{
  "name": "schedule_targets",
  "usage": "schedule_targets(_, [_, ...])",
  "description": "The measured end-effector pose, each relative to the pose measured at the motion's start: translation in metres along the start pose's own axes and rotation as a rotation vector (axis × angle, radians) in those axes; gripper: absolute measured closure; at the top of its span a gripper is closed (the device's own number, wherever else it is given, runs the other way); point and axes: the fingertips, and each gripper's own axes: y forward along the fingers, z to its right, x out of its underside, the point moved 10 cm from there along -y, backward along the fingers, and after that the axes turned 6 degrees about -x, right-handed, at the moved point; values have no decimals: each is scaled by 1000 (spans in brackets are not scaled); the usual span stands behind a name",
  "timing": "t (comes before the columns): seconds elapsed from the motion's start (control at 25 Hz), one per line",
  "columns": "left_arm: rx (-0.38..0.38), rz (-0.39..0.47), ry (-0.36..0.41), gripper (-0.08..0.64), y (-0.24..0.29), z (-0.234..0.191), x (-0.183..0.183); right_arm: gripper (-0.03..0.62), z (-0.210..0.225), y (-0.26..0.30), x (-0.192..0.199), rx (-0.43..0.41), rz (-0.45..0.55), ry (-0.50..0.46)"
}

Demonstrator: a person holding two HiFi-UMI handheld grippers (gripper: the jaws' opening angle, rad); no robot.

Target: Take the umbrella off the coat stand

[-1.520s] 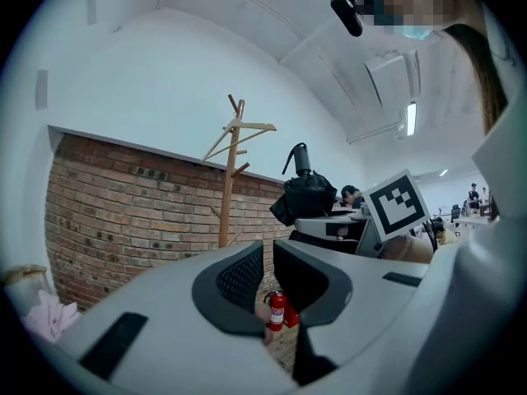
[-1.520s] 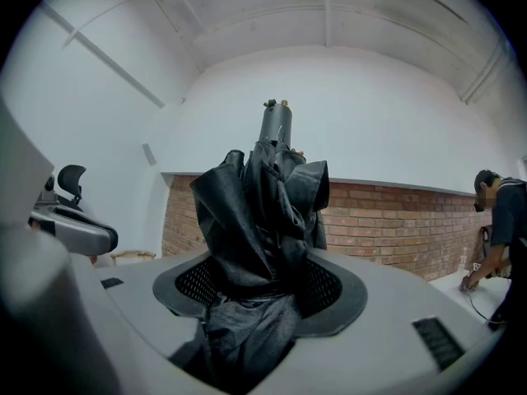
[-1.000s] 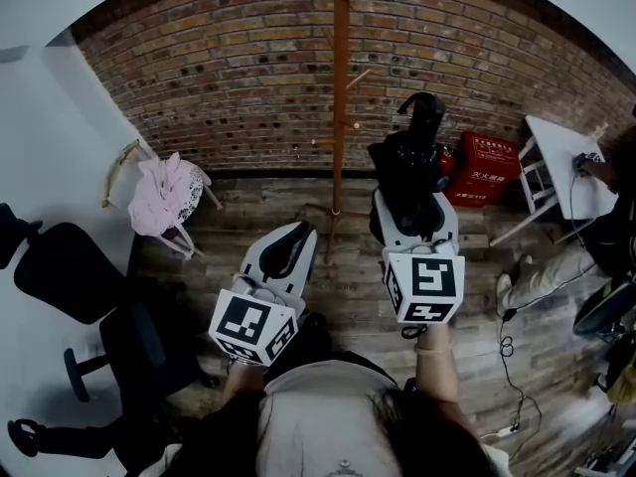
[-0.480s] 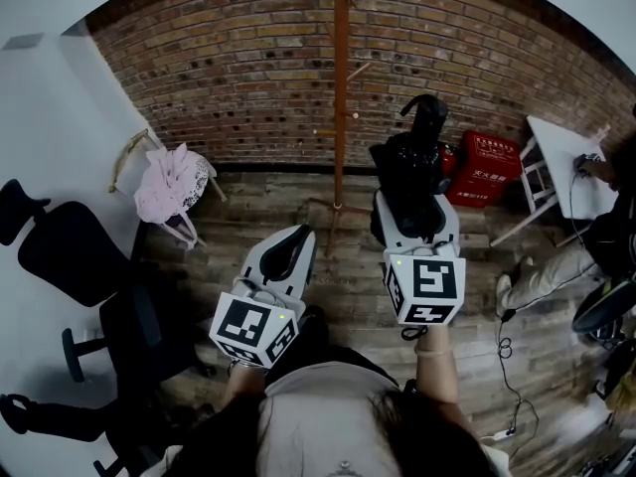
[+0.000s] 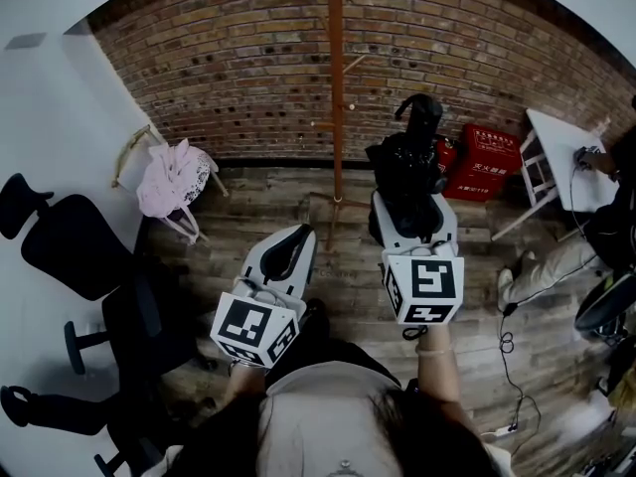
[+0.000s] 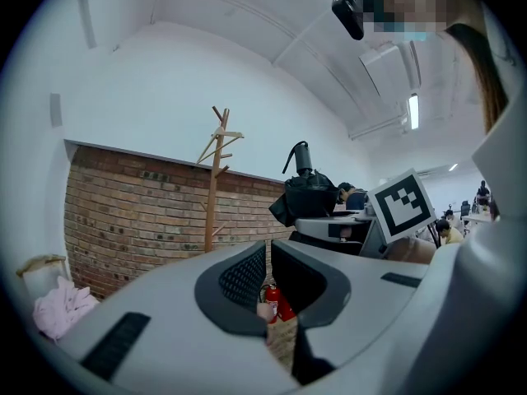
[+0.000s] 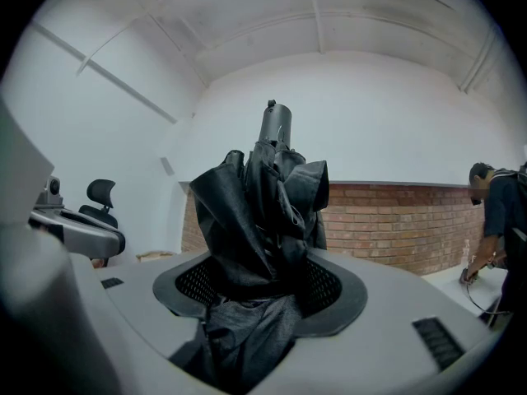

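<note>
One folded black umbrella [image 7: 265, 196] stands clamped in the right claw [image 7: 262, 285]; left claw [image 6: 268, 260] nearly closed, empty.

In the head view, the coat stand [image 5: 337, 87] rises at upper centre before the brick wall [image 5: 219, 58]. The umbrella [image 5: 409, 162] stands just right of it, in the right hand-held gripper [image 5: 409, 205]. The left hand-held gripper [image 5: 291, 244] lies lower left of the stand, and an office chair [image 5: 62, 256] is at far left.

Brick wall [image 5: 229, 78], black chair [image 5: 62, 254], pink cloth [image 5: 171, 179], red crate [image 5: 484, 162]
</note>
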Motion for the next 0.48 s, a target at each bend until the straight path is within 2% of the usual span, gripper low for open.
schedule_targets(0.48, [-16, -7, -2, 531, -14, 17, 3, 311, 0, -19, 4, -9, 2, 10])
